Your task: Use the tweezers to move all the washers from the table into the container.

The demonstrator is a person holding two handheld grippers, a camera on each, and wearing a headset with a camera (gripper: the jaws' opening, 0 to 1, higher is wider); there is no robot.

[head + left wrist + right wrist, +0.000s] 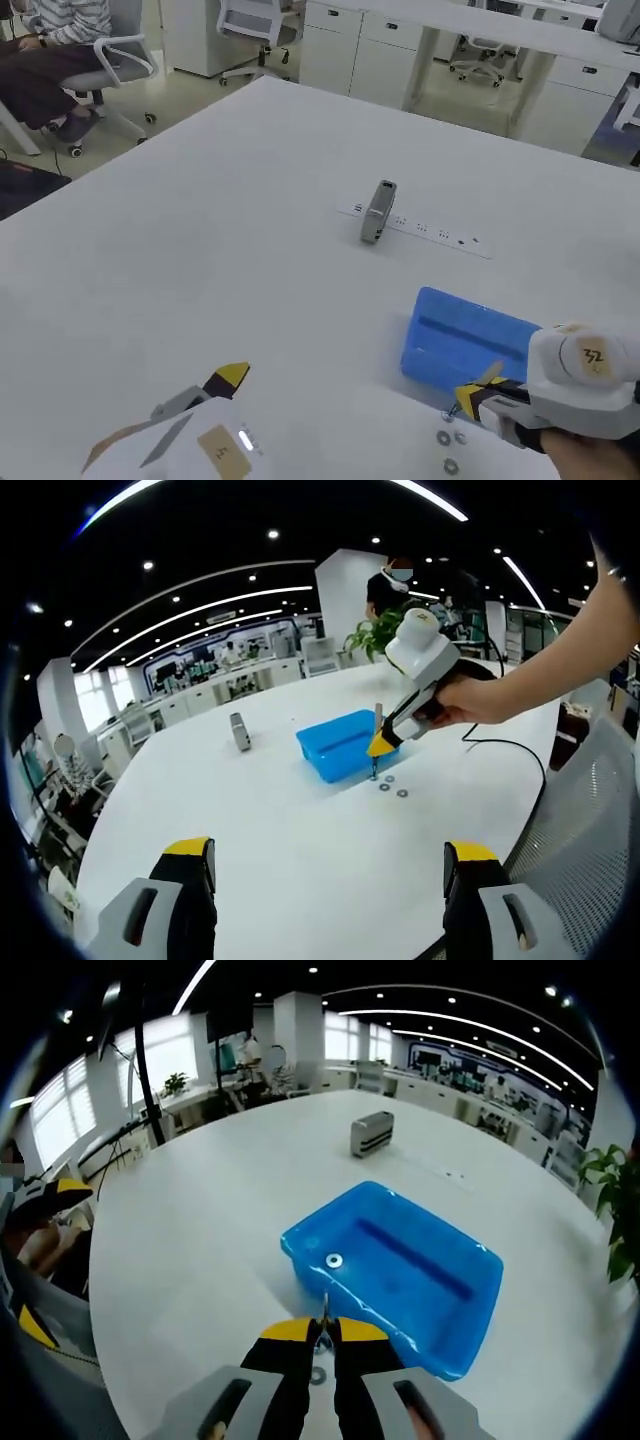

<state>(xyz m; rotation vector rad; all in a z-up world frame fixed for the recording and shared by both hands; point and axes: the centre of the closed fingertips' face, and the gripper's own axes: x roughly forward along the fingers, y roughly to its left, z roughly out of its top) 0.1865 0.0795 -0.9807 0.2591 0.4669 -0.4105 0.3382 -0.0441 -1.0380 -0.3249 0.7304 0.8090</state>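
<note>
Clearly, the right gripper (322,1332) has its jaws clamped on the tweezers (324,1309), whose tips point down just beside the near wall of the blue container (430,1290); whether they pinch anything cannot be told. One washer (334,1260) lies inside the container toward its 9 o'clock corner in the right gripper view, while three more washers (445,437) sit on the white table (250,250) at 6 o'clock from the container in the head view. Over at 7 o'clock in the head view, the left gripper (330,860) hovers above the table with its jaws spread wide and empty.
</note>
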